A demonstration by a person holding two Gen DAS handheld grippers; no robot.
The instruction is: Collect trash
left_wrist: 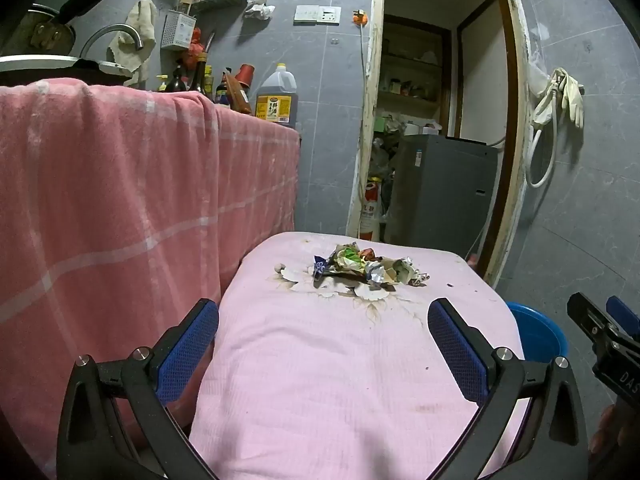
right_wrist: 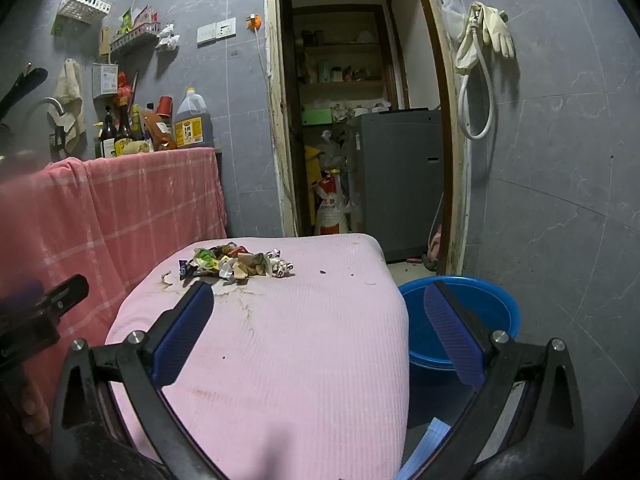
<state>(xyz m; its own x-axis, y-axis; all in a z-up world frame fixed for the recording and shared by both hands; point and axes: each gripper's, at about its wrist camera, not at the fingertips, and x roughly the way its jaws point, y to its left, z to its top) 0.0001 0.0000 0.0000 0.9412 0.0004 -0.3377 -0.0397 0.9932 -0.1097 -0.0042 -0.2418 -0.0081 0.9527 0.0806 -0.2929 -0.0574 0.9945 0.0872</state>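
One crumpled, colourful wrapper pile [left_wrist: 366, 267].

trash pile [left_wrist: 364, 266] on table [left_wrist: 320, 380], basin [right_wrist: 460, 320] right.

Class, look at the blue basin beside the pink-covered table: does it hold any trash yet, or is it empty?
Empty, as far as it shows: the blue basin has a bare inside, and the wrappers lie piled on the pink-covered table.
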